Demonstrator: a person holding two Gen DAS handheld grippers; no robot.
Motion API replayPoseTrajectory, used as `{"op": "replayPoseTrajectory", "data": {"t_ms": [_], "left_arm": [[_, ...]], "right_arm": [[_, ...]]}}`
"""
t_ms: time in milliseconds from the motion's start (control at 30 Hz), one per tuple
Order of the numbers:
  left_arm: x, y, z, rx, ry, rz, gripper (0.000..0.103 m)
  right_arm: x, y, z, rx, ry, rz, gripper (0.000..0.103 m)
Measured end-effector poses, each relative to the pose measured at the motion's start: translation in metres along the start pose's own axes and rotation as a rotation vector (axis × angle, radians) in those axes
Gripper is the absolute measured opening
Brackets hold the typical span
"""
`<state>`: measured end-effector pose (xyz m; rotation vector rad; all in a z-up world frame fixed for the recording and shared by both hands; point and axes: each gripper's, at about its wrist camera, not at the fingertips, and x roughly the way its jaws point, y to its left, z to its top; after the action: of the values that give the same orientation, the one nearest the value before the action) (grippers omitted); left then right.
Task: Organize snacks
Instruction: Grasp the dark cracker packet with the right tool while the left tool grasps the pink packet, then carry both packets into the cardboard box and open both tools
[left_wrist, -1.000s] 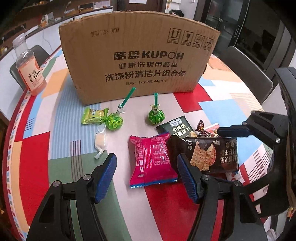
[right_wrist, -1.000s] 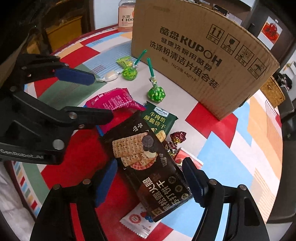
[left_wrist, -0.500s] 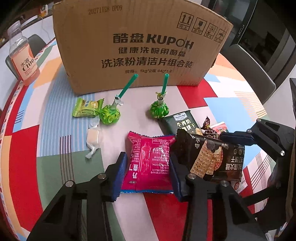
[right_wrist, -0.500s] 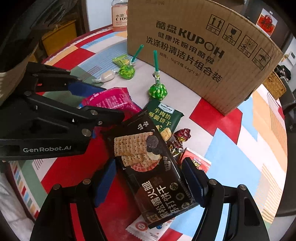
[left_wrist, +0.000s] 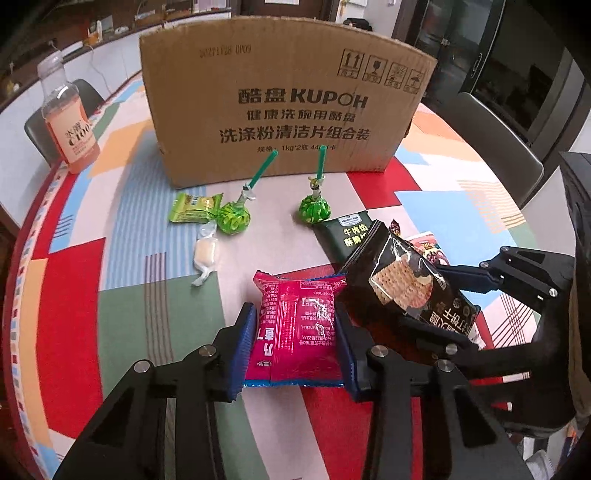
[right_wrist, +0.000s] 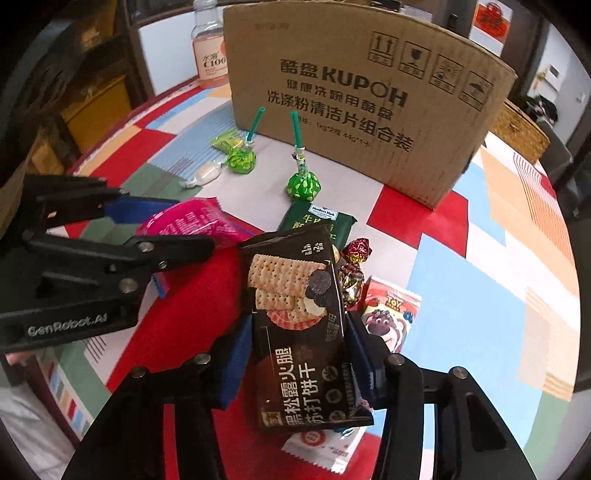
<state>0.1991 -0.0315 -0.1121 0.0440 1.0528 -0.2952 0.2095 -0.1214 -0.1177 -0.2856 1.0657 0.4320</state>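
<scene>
Left wrist: pink packet (left_wrist: 298, 332) between fingers (left_wrist: 243, 350).

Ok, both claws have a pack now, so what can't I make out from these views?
- Inside the cardboard box: both views show only its outer wall.
- Dark green pack: lower half hidden behind the black cracker pack, right view.
- White sachet: mostly hidden under the cracker pack, right view.
</scene>
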Motion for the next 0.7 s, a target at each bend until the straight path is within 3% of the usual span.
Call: {"op": "replayPoseTrajectory", "data": {"t_ms": [300, 700], "left_arm": [[-0.023, 0.002, -0.004, -0.009, -0.048, 0.004, 0.04], [-0.075, -0.001, 0.017, 0.002, -0.207, -0.001, 0.04]], "right_arm": [[-0.017, 0.002, -0.002, 0.066, -0.057, -0.007, 0.05], [-0.067, -0.009, 0.013, 0.159, -0.221, -0.048, 0.05]]}}
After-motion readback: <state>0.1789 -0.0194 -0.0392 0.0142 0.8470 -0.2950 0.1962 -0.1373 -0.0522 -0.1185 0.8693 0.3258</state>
